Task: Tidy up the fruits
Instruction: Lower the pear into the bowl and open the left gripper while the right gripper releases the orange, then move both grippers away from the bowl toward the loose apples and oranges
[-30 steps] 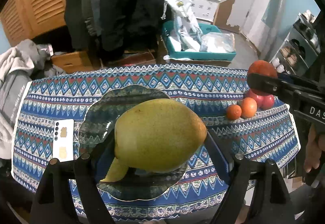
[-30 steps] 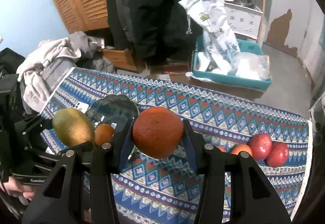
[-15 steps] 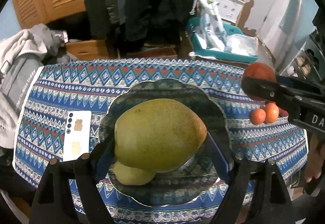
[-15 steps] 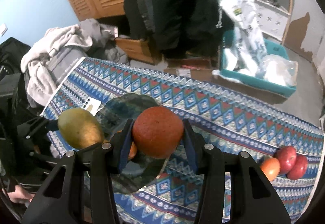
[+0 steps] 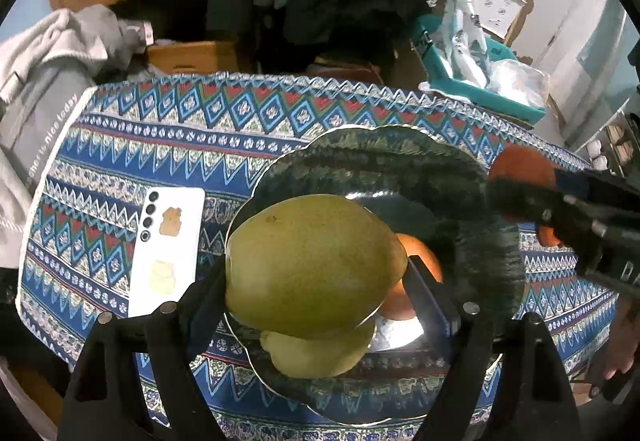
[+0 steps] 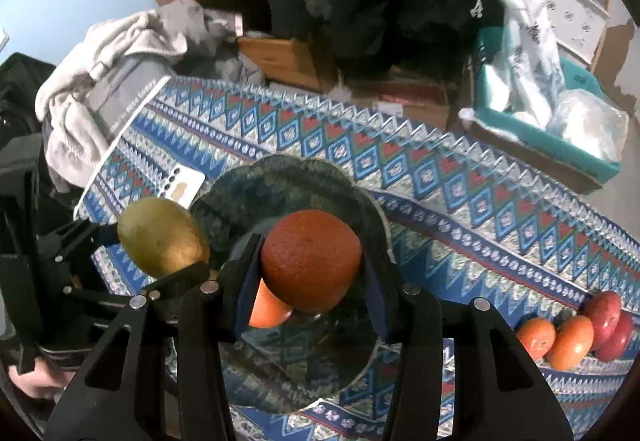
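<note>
Above the dark plate (image 5: 472, 177), the left gripper (image 5: 316, 273) is clamped on a green mango (image 5: 316, 265). At 3 o'clock from it, the right gripper (image 6: 310, 267) is clamped on an orange (image 6: 312, 261). Another mango (image 5: 316, 355) and a smaller orange (image 6: 268, 307) lie on the plate.

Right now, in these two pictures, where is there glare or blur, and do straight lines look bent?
Left wrist view: bright glare on the plate just under the mango; the right gripper with its orange is smeared. Right wrist view: fairly sharp, the cloth's far edge curves like a bow, dark corners round the picture.
</note>
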Demonstrator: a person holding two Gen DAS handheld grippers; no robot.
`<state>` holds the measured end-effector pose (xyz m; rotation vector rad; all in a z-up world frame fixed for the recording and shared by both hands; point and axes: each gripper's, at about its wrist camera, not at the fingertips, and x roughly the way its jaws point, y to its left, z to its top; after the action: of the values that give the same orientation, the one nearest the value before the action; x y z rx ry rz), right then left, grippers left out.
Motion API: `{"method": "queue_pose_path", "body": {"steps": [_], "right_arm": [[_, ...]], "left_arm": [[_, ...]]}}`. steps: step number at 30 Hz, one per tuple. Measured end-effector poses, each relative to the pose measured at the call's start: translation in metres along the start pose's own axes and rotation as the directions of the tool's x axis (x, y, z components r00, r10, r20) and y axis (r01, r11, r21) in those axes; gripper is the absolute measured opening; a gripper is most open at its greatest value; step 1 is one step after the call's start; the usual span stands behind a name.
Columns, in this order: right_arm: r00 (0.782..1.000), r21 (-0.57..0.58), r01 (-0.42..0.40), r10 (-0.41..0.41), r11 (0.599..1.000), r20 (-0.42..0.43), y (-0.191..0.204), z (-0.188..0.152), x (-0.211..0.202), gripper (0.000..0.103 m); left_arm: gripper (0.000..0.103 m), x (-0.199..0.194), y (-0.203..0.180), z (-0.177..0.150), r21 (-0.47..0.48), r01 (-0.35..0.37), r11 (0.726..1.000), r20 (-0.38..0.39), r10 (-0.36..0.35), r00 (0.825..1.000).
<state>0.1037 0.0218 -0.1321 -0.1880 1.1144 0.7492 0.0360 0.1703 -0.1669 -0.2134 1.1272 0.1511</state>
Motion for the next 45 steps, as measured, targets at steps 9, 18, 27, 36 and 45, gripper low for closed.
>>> {"method": "queue_pose_path", "body": {"steps": [9, 18, 27, 36, 45], "right_arm": [[0.997, -0.011, 0.006, -0.006, 1.000, -0.076, 0.004, -0.011, 0.031, 0.046], [0.996, 0.019, 0.001, 0.001, 1.000, -0.087, -0.005, -0.013, 0.036, 0.047], [0.995, 0.067, 0.002, 0.004, 0.998, -0.096, -0.017, -0.021, 0.035, 0.048], [0.999, 0.079, -0.011, 0.014, 0.997, -0.044, -0.018, -0.017, 0.014, 0.058], [0.999, 0.072, 0.047, -0.047, 0.996, -0.001, -0.019, -0.019, -0.018, 0.073]], "left_arm": [[0.085, 0.025, 0.013, -0.001, -0.049, 0.018, 0.999, -0.070, -0.021, 0.997], [0.084, 0.028, 0.016, -0.002, -0.070, 0.017, 0.997, -0.072, -0.022, 0.997], [0.085, 0.014, 0.005, 0.000, -0.021, 0.005, 1.000, -0.043, -0.006, 0.999], [0.085, 0.005, -0.003, -0.003, 0.004, 0.003, 1.000, -0.033, -0.003, 0.999], [0.085, -0.010, -0.017, -0.004, 0.030, 0.017, 0.999, -0.017, -0.017, 1.000]]}}
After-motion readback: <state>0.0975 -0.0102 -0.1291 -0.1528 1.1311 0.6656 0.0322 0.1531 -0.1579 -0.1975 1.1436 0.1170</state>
